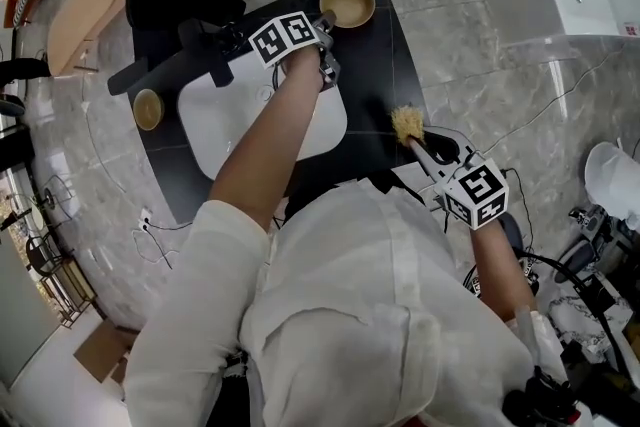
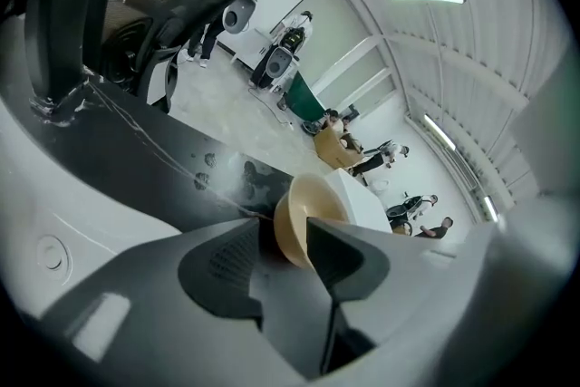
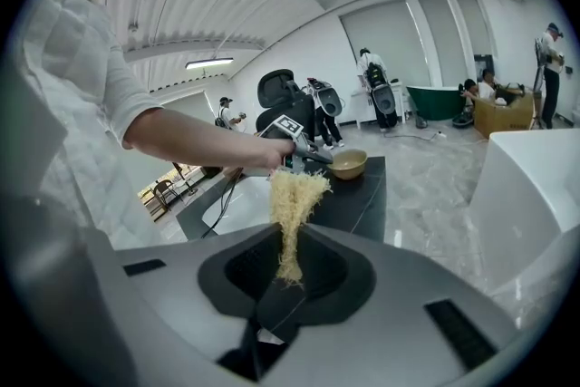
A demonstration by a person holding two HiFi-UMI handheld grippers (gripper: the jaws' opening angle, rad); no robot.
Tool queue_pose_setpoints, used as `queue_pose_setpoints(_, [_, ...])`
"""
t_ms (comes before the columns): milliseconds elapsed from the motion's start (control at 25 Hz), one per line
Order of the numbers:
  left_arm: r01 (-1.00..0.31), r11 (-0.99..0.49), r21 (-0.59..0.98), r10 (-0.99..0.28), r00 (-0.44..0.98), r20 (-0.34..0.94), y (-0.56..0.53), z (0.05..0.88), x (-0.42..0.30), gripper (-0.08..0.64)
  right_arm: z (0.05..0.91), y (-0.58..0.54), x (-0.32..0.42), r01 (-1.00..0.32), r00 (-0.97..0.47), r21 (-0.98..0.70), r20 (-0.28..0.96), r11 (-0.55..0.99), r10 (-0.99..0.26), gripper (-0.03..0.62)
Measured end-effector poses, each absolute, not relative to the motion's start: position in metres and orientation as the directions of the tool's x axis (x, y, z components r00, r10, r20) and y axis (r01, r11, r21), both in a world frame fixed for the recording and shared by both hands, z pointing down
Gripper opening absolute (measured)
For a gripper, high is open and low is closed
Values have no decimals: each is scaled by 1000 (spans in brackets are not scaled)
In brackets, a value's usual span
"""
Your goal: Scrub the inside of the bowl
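Presently, the holdings are as follows.

- Bowl [image 1: 347, 3]: tan and upright, at the far edge of the black surface [image 1: 385, 85], beyond the white basin [image 1: 220, 120].
- Left tongs [image 1: 325, 25]: jaws apart, at the bowl. In the left gripper view the bowl's rim sits at the jaw tips, and neither pad is seen pressing on it.
- Right tongs [image 1: 428, 153]: clamped on the dark handle of a brush [image 1: 405, 123] with straw-coloured bristles. They are over the near edge of the surface, well apart from the bowl.
- Smaller bowl [image 1: 148, 108]: at the left end of the surface, with nothing near it.

Progress, as judged: the scrubbing has not begun. The bowl is not yet gripped, and the brush is not yet in it. What remains is to steady the bowl, bring the bristles inside and work round the inner wall.

Hard to make out:
- It cannot be told whether the left jaw tips touch the rim.
- The bowl is too small to show any dirt inside it.
- The person's arm covers part of the basin.
- The brush handle is mostly buried in the tongs.
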State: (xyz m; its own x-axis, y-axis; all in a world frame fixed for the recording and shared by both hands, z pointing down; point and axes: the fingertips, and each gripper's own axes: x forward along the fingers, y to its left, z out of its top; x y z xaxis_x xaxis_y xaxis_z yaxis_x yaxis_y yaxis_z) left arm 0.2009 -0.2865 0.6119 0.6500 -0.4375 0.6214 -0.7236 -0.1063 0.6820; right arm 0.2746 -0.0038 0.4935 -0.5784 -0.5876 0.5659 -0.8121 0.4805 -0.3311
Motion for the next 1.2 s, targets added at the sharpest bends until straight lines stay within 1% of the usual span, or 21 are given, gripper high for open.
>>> queue_pose_setpoints(240, [-748,-79,659,-442,619,649,-297,628,208,143,502,-5,291,-811,-583,-355,565,466,-584,41])
queue_pose_setpoints(280, [-756,-79,650,-439,612,658,-298,630,210,130,504,-5,294,-811,-583,-356,565,464,-584,41])
queue_pose_setpoints(360, [-777,-99,622,-430,597,677,-297,634,212,15,507,-5,296,-812,-582,-357,565,462,-585,41])
queue_pose_setpoints(520, [-798,-163,580,-426,587,688,-293,629,211,12,507,-4,294,-808,-586,-356,561,469,-584,41])
queue_pose_setpoints(680, [-817,-260,515,-434,575,693,-281,606,198,11,498,-8,283,-794,-604,-351,545,497,-582,41])
queue_pose_setpoints(960, [-793,-451,409,-430,595,679,-245,553,171,11,481,-26,250,-753,-650,-330,506,569,-567,41])
queue_pose_setpoints(1200, [-771,-575,274,-433,571,697,-208,515,115,9,454,-45,196,-713,-687,-298,478,635,-547,41])
